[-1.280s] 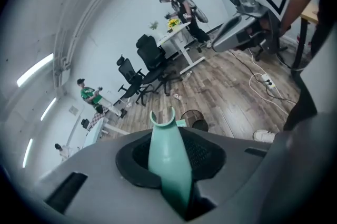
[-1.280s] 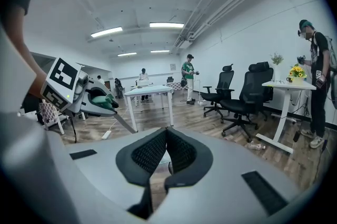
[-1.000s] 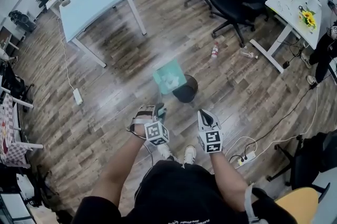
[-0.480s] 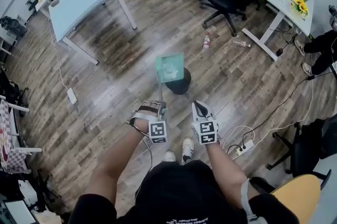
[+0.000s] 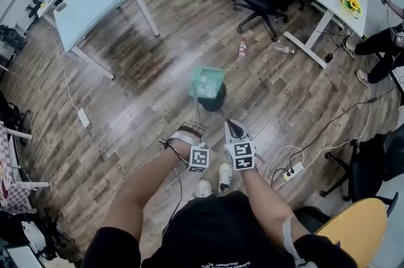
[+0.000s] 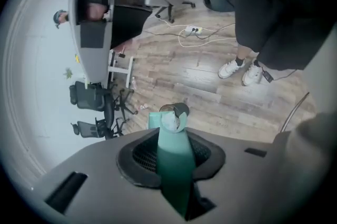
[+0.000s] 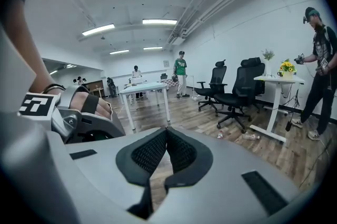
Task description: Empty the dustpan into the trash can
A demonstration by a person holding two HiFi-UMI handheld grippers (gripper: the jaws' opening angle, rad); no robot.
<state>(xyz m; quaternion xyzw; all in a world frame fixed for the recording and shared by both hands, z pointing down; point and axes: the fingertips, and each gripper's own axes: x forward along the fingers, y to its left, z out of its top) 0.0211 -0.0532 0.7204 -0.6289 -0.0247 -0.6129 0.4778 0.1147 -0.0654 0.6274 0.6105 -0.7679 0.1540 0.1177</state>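
left hand-held gripper (image 5: 191, 130): clamped on dustpan (image 5: 206, 81) handle
dustpan: above trash can (image 5: 216, 103), 12 o'clock from left hand-held gripper
right hand-held gripper (image 5: 234, 128): closed, empty

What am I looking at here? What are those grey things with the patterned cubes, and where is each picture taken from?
A person, not a robot, holds a pair of tongs in each hand; the cubes are part of them. One picture looks down from a head camera; the other two come from cameras riding on the tongs. The left tongs clamp the handle of a teal dustpan over a black trash can on the floor. The right tongs are shut and empty.
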